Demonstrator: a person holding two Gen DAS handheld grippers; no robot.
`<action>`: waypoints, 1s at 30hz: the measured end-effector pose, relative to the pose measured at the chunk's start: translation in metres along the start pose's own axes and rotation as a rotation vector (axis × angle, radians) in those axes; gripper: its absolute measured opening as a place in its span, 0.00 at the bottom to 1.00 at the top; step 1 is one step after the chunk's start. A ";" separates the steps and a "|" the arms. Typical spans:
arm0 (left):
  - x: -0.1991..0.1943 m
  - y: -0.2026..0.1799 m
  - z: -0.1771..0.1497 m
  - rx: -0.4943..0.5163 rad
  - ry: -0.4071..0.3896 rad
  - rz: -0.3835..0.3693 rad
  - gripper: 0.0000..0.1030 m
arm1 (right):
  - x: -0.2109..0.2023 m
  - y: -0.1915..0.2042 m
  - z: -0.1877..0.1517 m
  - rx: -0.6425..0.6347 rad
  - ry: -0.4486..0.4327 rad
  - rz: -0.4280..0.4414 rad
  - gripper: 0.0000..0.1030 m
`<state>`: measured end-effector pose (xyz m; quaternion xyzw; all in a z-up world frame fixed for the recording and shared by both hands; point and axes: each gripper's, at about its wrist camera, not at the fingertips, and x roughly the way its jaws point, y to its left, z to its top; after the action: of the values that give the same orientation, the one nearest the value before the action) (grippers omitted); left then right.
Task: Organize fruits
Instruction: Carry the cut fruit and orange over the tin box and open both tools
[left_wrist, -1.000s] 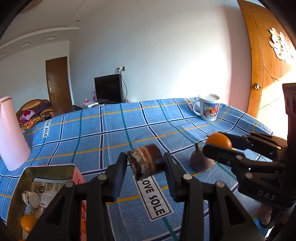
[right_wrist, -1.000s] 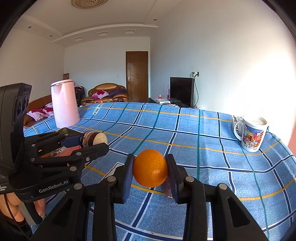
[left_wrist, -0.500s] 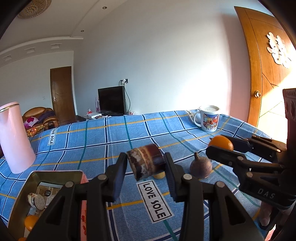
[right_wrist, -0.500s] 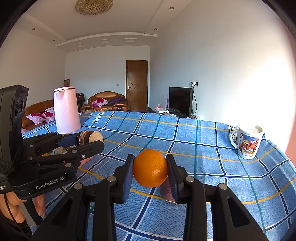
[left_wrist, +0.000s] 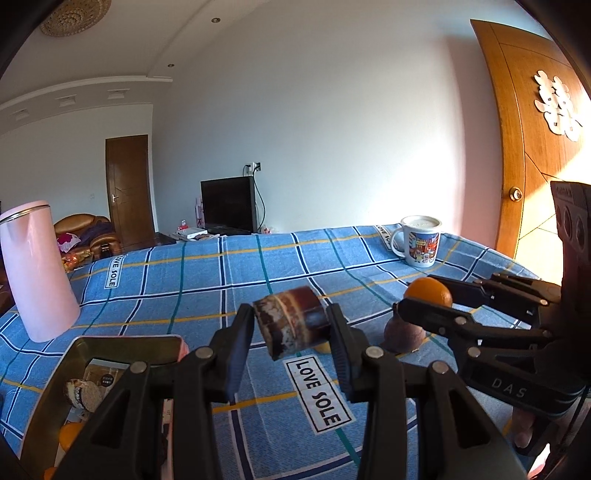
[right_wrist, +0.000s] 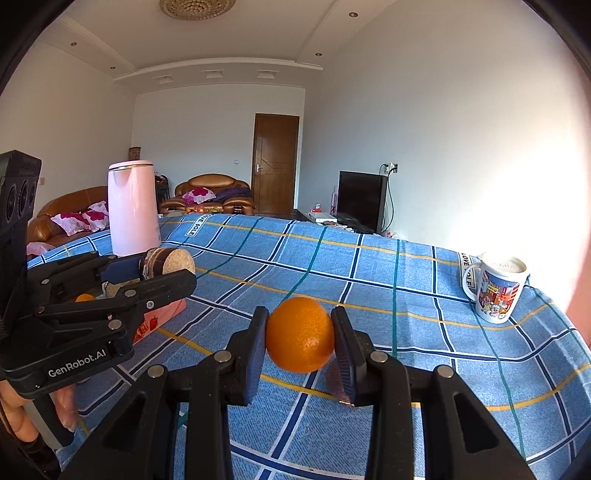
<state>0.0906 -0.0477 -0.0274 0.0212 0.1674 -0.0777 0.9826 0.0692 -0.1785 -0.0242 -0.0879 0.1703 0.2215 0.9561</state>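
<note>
The desk wears a blue plaid cloth; above it the left hand-held gripper clamps a brown cylinder, long axis crosswise, tilted; the right hand-held gripper clamps an orange aloft.

Blue plaid cloth over the table, "LOVE SOLE" label printed near the front. Pink kettle upright at far left, cartoon mug upright at far right corner, well apart. Beyond: dark TV, brown door, brown sofa with floral cushions.
</note>
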 end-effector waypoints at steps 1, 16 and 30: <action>-0.001 0.003 0.000 -0.005 0.004 0.000 0.41 | 0.001 0.002 0.001 0.000 0.004 0.005 0.35; -0.026 0.083 0.000 -0.141 0.054 0.092 0.41 | 0.035 0.075 0.028 -0.056 0.052 0.177 0.35; -0.025 0.148 -0.013 -0.253 0.144 0.169 0.41 | 0.084 0.141 0.041 -0.131 0.134 0.281 0.35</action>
<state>0.0869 0.1032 -0.0294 -0.0832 0.2433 0.0284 0.9660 0.0879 -0.0105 -0.0298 -0.1399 0.2297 0.3575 0.8944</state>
